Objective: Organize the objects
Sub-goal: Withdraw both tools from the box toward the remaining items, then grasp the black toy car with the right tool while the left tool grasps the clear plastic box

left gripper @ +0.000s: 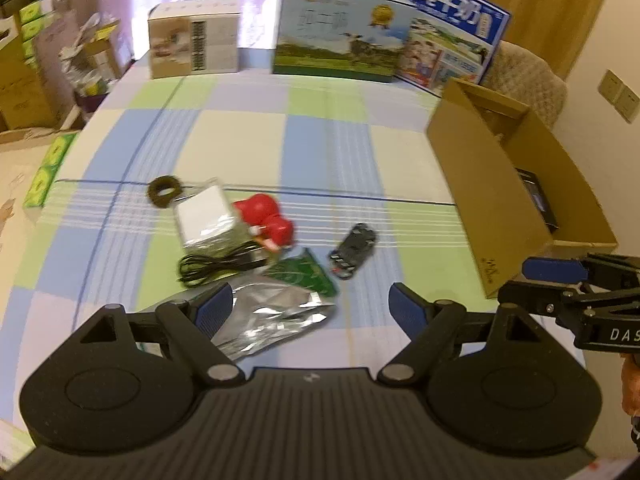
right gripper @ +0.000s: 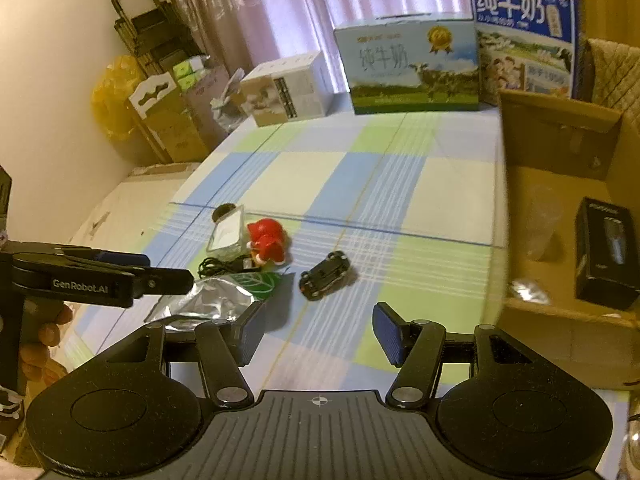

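Two grippers hover above a checked cloth that covers the surface, both with jaws spread wide and nothing between them: the left gripper over the near edge and the right gripper just beside it, closer to the open cardboard box that sits along the right edge. The loose things lie in a tight cluster toward the near-left part of the cloth: a crumpled silver foil bag nearest the left gripper, a green packet touching it, a coiled black cable, a white block in a clear wrapper, a dark ring behind that, and a red toy figure. A black toy car stands a little apart on the right side of the cluster. The box already holds a black carton and what looks like a clear cup, too faint to be sure. The risk here, I judge, is the crowding: closing on the foil bag could drag the green packet or snag the cable, and slippery foil may crumple and slide out of the pads. The car could roll if nudged, and a carried item may catch on the box's tall near wall.
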`<state>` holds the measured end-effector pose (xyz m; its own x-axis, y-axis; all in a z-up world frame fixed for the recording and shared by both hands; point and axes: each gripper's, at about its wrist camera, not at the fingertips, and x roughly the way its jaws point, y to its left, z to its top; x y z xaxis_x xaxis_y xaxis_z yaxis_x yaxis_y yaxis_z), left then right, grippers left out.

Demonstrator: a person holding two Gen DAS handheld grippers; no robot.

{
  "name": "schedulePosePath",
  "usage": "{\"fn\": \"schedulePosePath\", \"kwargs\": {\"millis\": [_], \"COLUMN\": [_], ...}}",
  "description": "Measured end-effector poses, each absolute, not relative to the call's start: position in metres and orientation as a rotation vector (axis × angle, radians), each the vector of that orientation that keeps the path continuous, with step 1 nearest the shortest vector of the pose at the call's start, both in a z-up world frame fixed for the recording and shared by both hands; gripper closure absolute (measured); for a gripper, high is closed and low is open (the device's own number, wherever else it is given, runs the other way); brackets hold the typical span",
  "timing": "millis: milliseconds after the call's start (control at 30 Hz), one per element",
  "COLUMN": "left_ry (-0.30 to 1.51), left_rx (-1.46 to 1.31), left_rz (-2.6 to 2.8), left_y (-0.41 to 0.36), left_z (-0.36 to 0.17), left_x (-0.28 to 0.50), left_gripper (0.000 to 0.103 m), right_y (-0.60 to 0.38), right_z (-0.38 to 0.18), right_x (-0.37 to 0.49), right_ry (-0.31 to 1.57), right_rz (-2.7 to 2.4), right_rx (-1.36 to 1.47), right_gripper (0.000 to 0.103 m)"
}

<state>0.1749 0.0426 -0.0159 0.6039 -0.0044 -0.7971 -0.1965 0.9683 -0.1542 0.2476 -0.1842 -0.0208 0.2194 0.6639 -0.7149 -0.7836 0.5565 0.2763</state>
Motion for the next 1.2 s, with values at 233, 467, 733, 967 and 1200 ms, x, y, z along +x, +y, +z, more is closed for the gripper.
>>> {"fn": "schedulePosePath", "kwargs": {"millis": [233, 467, 733, 967, 1200], "left_ry": [0.923, 0.935, 0.949, 0.961, 0.982], "left_rx": [-0.26, -0.273, -0.283, -0.289, -0.293], "left_rz": [0.171, 0.197, 0.212, 0.223, 0.224], "left_y": [0.075, 0.099, 0.122, 0.14, 0.152], "left_z": [-0.023, -0.03, -0.039, -0.047, -0.056], "left_x": [0.167, 0.165, 0.168, 0.174, 0.183], "left_gripper": [0.02, 0.02, 0.021, 0.021, 0.021], "right_y": [-0.157, -0.134, -0.11, -0.092, -0.08], "right_z": [-0.037, -0.055, -0.072, -0.089, -0.103], "right_x": [0.244, 0.245, 0.253, 0.261, 0.277], "right_ry": [0.94, 0.979, 1.019, 1.056, 1.07], "right_rz": [0.992, 0.967, 0.931, 0.882, 0.794], "right_rx": [-0.166, -0.165, -0.142, -0.126, -0.094], "right_gripper": [0.047, 0.047, 0.047, 0.047, 0.047]}}
